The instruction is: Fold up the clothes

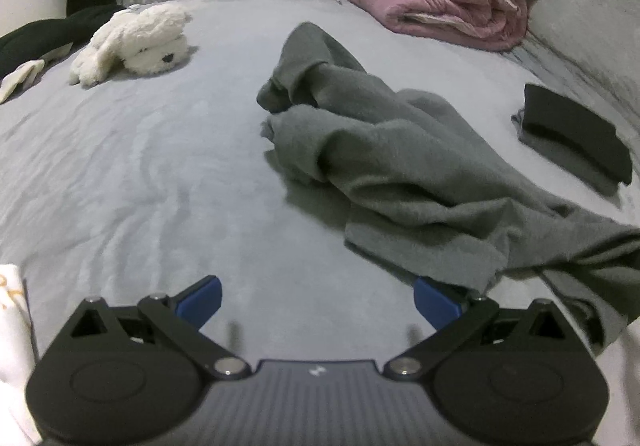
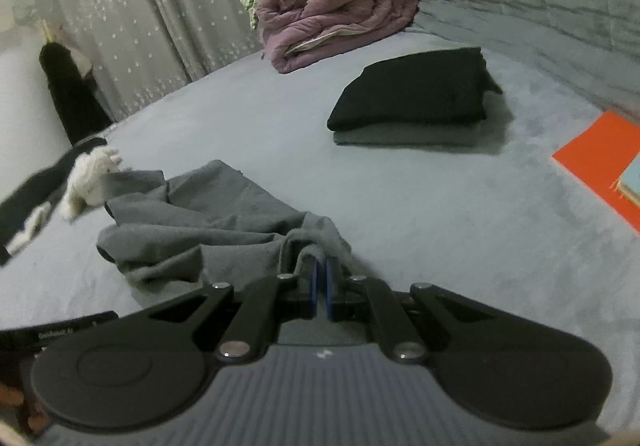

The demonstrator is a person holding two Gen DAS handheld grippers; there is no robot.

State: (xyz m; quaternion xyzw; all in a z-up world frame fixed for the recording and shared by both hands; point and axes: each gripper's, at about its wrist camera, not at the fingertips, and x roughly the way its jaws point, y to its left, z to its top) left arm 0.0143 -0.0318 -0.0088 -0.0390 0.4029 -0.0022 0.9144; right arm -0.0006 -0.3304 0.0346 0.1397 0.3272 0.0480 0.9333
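Observation:
A crumpled grey garment (image 1: 400, 166) lies on the grey bed sheet (image 1: 160, 166), stretching from the middle toward the right. My left gripper (image 1: 316, 302) is open and empty, just above the sheet; its right blue fingertip (image 1: 434, 302) is next to the garment's near edge. In the right wrist view the same grey garment (image 2: 208, 230) lies bunched ahead and to the left. My right gripper (image 2: 321, 278) is shut on an edge of the grey garment, which rises in a small fold at the blue pads.
A folded black garment on a folded grey one (image 2: 412, 98) sits at the right, also seen in the left wrist view (image 1: 576, 134). A rolled pink quilt (image 1: 444, 2) is at the back. A white plush toy (image 1: 136, 42) lies back left. An orange sheet (image 2: 600, 162) lies far right.

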